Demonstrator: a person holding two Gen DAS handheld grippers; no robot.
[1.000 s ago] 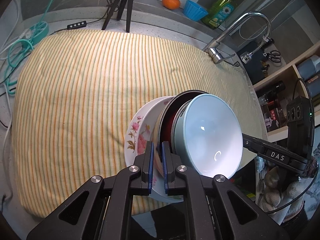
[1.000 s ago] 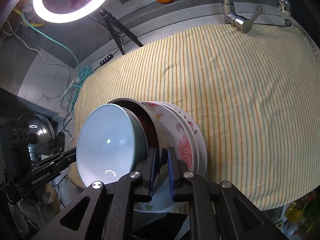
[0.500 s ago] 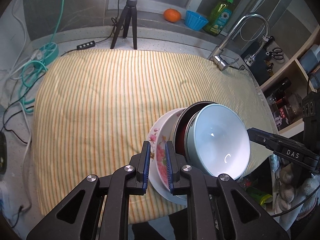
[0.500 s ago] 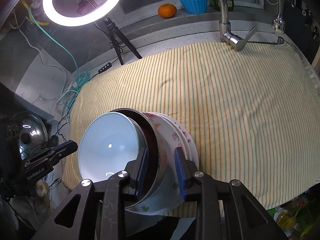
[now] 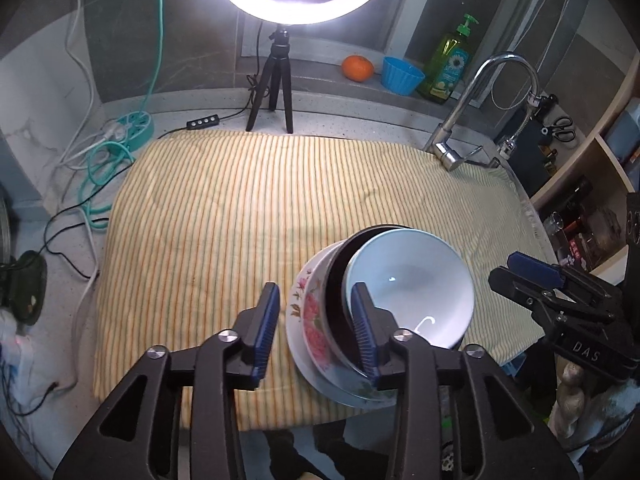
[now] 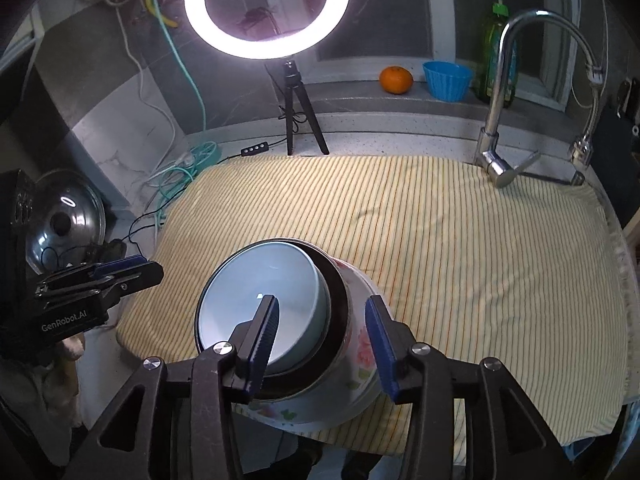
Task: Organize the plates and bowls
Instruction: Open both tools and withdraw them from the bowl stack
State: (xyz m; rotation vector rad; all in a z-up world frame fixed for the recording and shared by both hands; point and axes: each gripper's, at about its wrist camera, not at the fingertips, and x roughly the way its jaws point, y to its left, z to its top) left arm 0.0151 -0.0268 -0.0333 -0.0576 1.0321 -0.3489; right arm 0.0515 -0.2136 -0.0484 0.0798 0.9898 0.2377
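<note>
A nested stack stands on the striped cloth near its front edge. A pale blue bowl (image 5: 408,280) (image 6: 264,300) sits in a dark bowl (image 5: 336,280) (image 6: 334,308), which sits in a floral bowl (image 5: 310,308) (image 6: 360,344) on a white plate (image 5: 340,388) (image 6: 280,418). My left gripper (image 5: 316,332) is open, jaws either side of the stack's left rim, above it. My right gripper (image 6: 322,344) is open, jaws spanning the stack's right side, holding nothing. Each gripper also shows in the other's view: the right one (image 5: 532,276), the left one (image 6: 120,272).
The yellow striped cloth (image 5: 240,220) (image 6: 460,240) covers the counter. A ring light on a tripod (image 5: 276,92) (image 6: 296,120), an orange (image 5: 357,68), a blue cup (image 5: 402,75), a soap bottle (image 5: 450,60) and a faucet (image 5: 460,128) (image 6: 500,120) stand at the back. Cables (image 5: 108,152) lie left.
Both grippers have opened and let go of the stack's rims, then pulled back and up. The stack rests on the cloth.
</note>
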